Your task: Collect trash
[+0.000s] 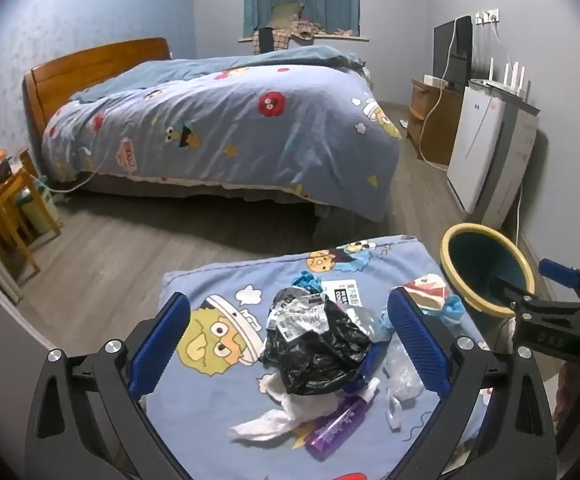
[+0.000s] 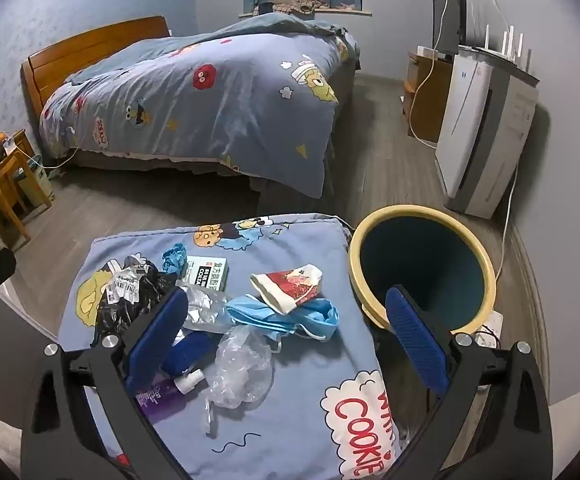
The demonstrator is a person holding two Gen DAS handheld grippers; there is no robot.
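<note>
- Left gripper point(image 1: 288, 348): hovering with jaws spread wide, gripping nothing, over the black bag point(image 1: 321, 354).
- Right gripper point(image 2: 286, 340): hanging released and empty above the clear plastic wrap point(image 2: 242, 372).
- Trash: lying scattered on the cushion point(image 2: 290, 432).
- Bin point(image 2: 421, 268): standing just beside the cushion.

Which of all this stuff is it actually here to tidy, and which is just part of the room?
Part of the job: black plastic bag, purple bottle, blue face mask, clear plastic wrap, small carton, bin.

Just there: bed, air purifier, monitor.
</note>
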